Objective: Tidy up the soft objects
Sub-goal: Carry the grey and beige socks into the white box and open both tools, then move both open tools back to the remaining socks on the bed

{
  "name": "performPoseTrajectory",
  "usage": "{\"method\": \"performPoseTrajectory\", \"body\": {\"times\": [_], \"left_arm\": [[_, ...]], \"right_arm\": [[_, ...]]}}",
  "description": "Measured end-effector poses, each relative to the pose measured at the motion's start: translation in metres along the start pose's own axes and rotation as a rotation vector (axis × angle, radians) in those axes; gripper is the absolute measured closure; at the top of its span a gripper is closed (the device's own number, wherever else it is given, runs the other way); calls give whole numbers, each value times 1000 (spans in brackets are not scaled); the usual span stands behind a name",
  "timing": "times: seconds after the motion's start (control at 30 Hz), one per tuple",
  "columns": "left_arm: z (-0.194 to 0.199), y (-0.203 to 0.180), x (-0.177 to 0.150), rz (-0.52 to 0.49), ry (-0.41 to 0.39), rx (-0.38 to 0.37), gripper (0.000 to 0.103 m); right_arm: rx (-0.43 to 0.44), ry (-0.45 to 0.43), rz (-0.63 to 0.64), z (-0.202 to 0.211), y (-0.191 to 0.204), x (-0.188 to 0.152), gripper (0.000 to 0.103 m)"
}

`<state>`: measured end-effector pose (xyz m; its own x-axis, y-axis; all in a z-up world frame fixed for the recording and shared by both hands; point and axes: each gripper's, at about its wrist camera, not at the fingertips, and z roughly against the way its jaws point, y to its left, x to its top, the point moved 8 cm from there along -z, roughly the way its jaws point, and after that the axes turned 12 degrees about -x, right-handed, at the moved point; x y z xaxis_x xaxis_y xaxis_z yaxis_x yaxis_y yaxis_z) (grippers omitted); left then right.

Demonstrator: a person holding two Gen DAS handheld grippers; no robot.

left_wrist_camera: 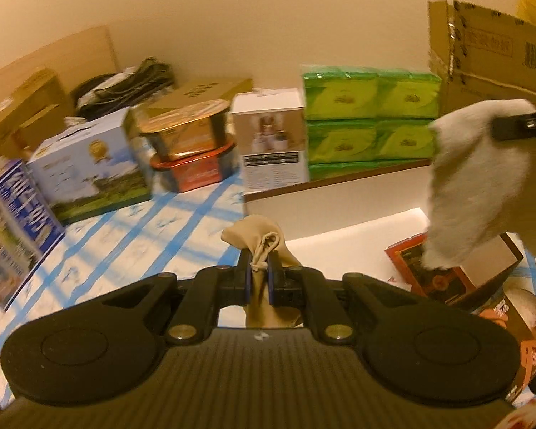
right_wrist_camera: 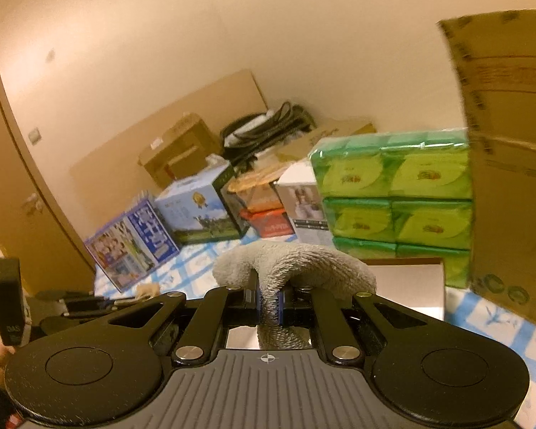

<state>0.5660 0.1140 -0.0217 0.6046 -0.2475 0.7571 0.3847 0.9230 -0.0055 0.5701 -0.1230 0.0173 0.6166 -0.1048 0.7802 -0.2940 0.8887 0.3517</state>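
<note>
My left gripper (left_wrist_camera: 259,268) is shut on a beige drawstring pouch (left_wrist_camera: 253,236), which bunches above the pads and hangs below them. It hovers over the near wall of an open white box (left_wrist_camera: 339,221). In the left wrist view a fluffy off-white towel (left_wrist_camera: 482,178) hangs at the right above that box, with one finger (left_wrist_camera: 518,127) of the right gripper across its top. In the right wrist view my right gripper (right_wrist_camera: 268,302) is shut on the same towel (right_wrist_camera: 293,264), which drapes over both fingers. A bit of the pouch (right_wrist_camera: 148,289) shows at the left.
A red packet (left_wrist_camera: 428,268) lies in the white box. Green tissue packs (left_wrist_camera: 371,121) are stacked behind it, with a tall cardboard box (left_wrist_camera: 489,60) to their right. Printed cartons (left_wrist_camera: 89,168), stacked tins (left_wrist_camera: 193,143) and a white carton (left_wrist_camera: 271,139) line the blue-checked cloth (left_wrist_camera: 143,236).
</note>
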Motion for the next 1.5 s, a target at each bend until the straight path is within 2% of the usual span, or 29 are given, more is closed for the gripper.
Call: {"method": "performPoseTrajectory", "body": {"times": [0.27,0.37,0.4,0.43,0.5,0.57,0.63,0.83,1.0,1.5], "left_arm": [[-50,-14,27,-31,37,-56,95],[-61,-18,36,-31,28,-83,87],[-63,-19,37,-35,23,-83,78],[-65,-21,39,-47,17,-81,74],[-68,-25,41,-75,13,-70,67],[-72,-28,38,-83,25,-72,66],[-74,-27,35,-81,38,-74,66],[-76,-22,25,-75,72,-67,65],[-74,-21,21,-70,81,-67,64],[-55,-19,22,-52,79,-43,63]], "right_arm": [[-25,42,73,-54,5,3,94],[-40,39,103,-65,5,2,94],[-47,44,109,-68,5,2,94],[-52,53,107,-72,4,1,94],[-52,65,99,-78,4,0,86],[-53,70,101,-81,3,-1,55],[-61,58,99,-83,3,-1,48],[-81,104,94,-90,-3,-6,48],[-114,190,148,-96,-5,-16,46],[-112,199,130,-76,-6,-20,46]]}}
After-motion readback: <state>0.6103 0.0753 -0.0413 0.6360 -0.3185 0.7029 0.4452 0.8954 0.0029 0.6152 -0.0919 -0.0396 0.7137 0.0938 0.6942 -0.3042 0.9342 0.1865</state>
